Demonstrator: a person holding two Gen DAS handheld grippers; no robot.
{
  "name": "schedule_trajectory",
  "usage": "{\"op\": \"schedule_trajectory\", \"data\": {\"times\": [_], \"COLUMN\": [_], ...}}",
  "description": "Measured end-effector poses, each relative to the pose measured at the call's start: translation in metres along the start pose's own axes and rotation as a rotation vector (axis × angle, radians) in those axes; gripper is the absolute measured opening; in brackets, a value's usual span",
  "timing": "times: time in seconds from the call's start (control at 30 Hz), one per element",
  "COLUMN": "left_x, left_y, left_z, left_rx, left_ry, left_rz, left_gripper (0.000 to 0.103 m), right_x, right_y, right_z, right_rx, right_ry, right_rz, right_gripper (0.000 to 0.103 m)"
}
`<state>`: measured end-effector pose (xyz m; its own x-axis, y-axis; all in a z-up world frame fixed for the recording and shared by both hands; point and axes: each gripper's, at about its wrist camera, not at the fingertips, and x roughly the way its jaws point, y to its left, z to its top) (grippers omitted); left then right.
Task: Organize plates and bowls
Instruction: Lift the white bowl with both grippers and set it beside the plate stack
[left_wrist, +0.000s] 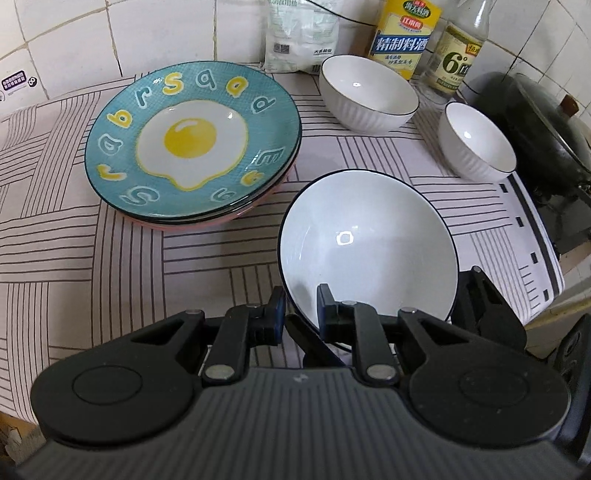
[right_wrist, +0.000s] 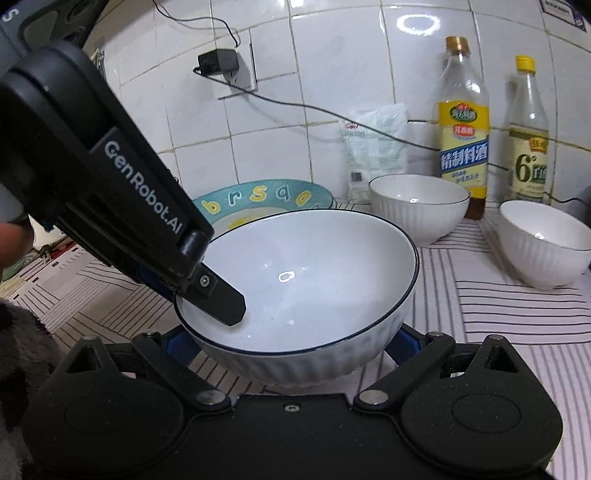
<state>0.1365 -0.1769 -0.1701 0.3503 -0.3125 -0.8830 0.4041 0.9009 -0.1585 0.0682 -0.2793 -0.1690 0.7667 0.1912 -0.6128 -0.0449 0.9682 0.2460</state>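
A large white bowl with a dark rim (left_wrist: 369, 243) (right_wrist: 299, 280) sits near the front of the striped cloth. My left gripper (left_wrist: 301, 306) is shut on its near rim, one finger inside and one outside; it also shows in the right wrist view (right_wrist: 207, 291). My right gripper (right_wrist: 291, 343) is open, its fingers on either side of the bowl's base. A stack of plates topped by a teal fried-egg plate (left_wrist: 192, 144) (right_wrist: 258, 195) lies to the left. A medium white bowl (left_wrist: 369, 92) (right_wrist: 417, 206) and a small white bowl (left_wrist: 476, 140) (right_wrist: 550, 243) stand behind.
Two bottles (left_wrist: 406, 37) (left_wrist: 458, 55) and a white bag (left_wrist: 303, 33) stand against the tiled wall. A dark wok with lid (left_wrist: 546, 122) sits on the stove at right. A charger and cable (right_wrist: 218, 62) hang on the wall. The counter edge (left_wrist: 543, 266) drops off at right.
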Motion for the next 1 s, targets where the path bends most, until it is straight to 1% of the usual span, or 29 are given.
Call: {"op": "schedule_trajectory", "data": {"times": [0.17,0.23,0.37,0.5,0.6,0.7,0.8,1.0], "left_x": [0.012,0.013,0.011,0.011,0.008,0.0,-0.012,-0.041], "left_y": [0.004,0.004,0.01,0.008,0.01,0.006,0.004,-0.002], "left_z": [0.001,0.0,0.003,0.001,0.0,0.0,0.0,-0.003], "left_rx": [-0.019,-0.025,-0.07,-0.06,-0.077,-0.054,-0.041,-0.006], "left_ry": [0.022,0.024,0.044,0.049,0.052,0.043,0.035,-0.003], "left_rz": [-0.004,-0.009,-0.042,-0.032,-0.032,-0.022,-0.009,-0.018], "left_gripper": [0.016,0.016,0.016,0.016,0.018,0.019,0.023,0.03], "right_x": [0.011,0.015,0.013,0.01,0.0,-0.013,-0.03,-0.067], "right_y": [0.002,0.001,0.0,0.003,0.004,0.004,0.003,-0.002], "right_z": [-0.002,-0.004,-0.003,0.001,0.0,0.001,0.003,0.011], "right_rx": [-0.03,-0.023,0.012,0.021,0.013,0.006,0.011,0.027], "right_ry": [0.018,0.038,0.049,0.096,0.106,0.119,0.11,0.059], "right_rz": [-0.013,-0.011,-0.026,-0.055,-0.062,-0.077,-0.08,-0.11], "right_gripper": [0.1,0.1,0.101,0.101,0.101,0.101,0.101,0.101]}}
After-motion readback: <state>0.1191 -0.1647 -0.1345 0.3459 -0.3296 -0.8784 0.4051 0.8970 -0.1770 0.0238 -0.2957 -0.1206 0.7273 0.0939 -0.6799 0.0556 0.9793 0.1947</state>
